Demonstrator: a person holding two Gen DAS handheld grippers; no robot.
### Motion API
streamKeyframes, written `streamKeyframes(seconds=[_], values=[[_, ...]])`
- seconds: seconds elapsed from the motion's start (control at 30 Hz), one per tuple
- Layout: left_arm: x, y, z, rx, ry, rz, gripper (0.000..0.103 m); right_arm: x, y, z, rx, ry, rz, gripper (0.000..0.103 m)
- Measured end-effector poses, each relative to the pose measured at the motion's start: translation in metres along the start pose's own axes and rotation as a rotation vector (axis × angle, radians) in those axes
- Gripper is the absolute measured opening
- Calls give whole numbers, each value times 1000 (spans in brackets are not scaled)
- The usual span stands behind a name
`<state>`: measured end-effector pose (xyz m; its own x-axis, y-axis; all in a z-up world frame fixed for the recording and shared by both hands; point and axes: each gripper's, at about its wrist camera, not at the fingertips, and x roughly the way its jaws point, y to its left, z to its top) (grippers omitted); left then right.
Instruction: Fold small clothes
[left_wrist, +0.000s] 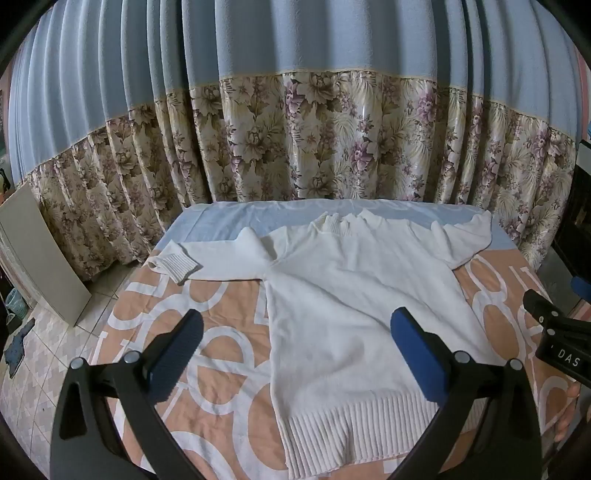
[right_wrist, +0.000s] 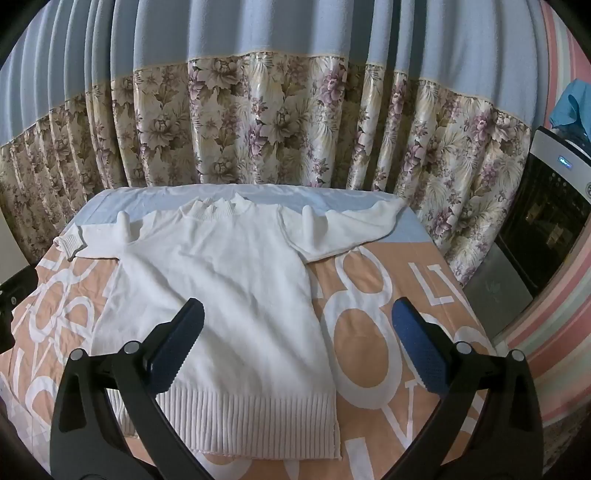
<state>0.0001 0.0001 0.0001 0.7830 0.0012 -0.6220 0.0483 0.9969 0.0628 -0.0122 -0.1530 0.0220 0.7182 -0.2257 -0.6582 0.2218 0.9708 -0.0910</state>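
Note:
A white knit sweater (left_wrist: 354, 295) (right_wrist: 221, 288) lies flat and spread out on a peach cloth with large white letters (left_wrist: 221, 369) (right_wrist: 388, 332). Its collar points to the far side, both sleeves are stretched sideways, and the ribbed hem is nearest me. My left gripper (left_wrist: 295, 332) hovers open above the sweater's lower left edge, holding nothing. My right gripper (right_wrist: 299, 328) hovers open above the sweater's lower right part, also holding nothing. The right gripper's black body (left_wrist: 561, 339) shows at the right edge of the left wrist view.
A blue and floral curtain (left_wrist: 295, 147) (right_wrist: 277, 129) hangs right behind the far edge of the surface. A grey board (left_wrist: 40, 254) leans at the left over a tiled floor. A dark appliance (right_wrist: 546, 221) stands at the right beside a striped wall.

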Motion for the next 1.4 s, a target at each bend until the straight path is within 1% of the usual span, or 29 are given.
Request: streamKeyframes(seconds=[0.43, 0.47, 1.4], values=[[-5, -7, -3, 8, -11, -1, 102, 0, 0, 0, -1, 0, -1, 100], [0, 0, 0, 0, 0, -1, 102, 0, 0, 0, 0, 0, -1, 100], [0, 0, 0, -1, 4, 0, 102, 3, 4, -1, -4, 4, 2, 100]])
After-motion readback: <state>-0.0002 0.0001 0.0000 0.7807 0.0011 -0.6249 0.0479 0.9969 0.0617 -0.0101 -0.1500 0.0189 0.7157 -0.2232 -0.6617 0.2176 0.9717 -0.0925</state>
